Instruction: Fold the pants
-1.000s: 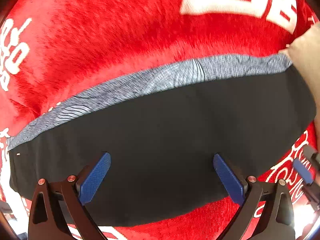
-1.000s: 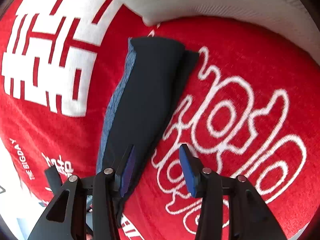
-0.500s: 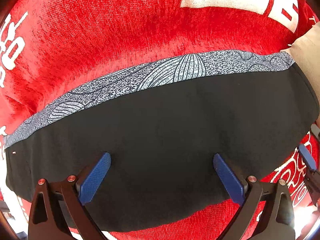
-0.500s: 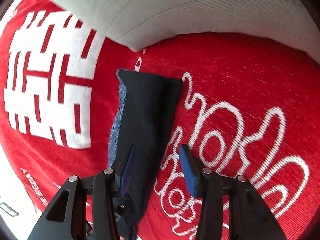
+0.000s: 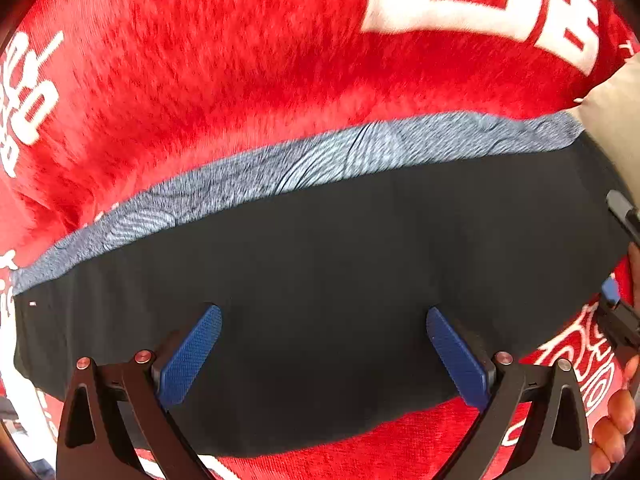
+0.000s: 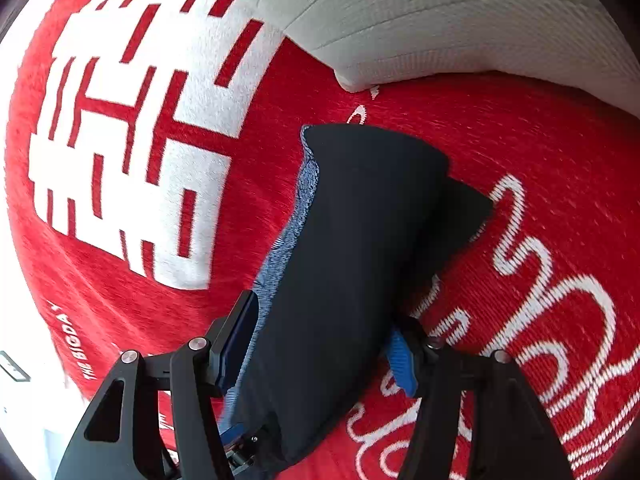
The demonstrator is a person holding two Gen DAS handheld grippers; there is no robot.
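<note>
The folded black pants (image 5: pixel 340 264) lie on the red blanket (image 5: pixel 224 80), with a blue-grey patterned layer (image 5: pixel 320 160) showing along their far edge. My left gripper (image 5: pixel 324 344) is open wide, its blue pads over the near part of the pants. In the right wrist view the pants (image 6: pixel 352 248) run away from me as a long folded bundle. My right gripper (image 6: pixel 320 340) is open, with the bundle's near end lying between its fingers; the right pad (image 6: pixel 402 360) is partly hidden behind the cloth.
A cream ribbed cushion (image 6: pixel 440 20) lies beyond the pants' far end. The blanket bears large white characters (image 6: pixel 132 128) on the left and white script (image 6: pixel 560 300) on the right. The other gripper and a hand (image 5: pixel 616 412) show at the right edge.
My right gripper has opened wider and moved onto the pants, so the bundle's end now sits between its fingers. The left view has shifted only slightly.
</note>
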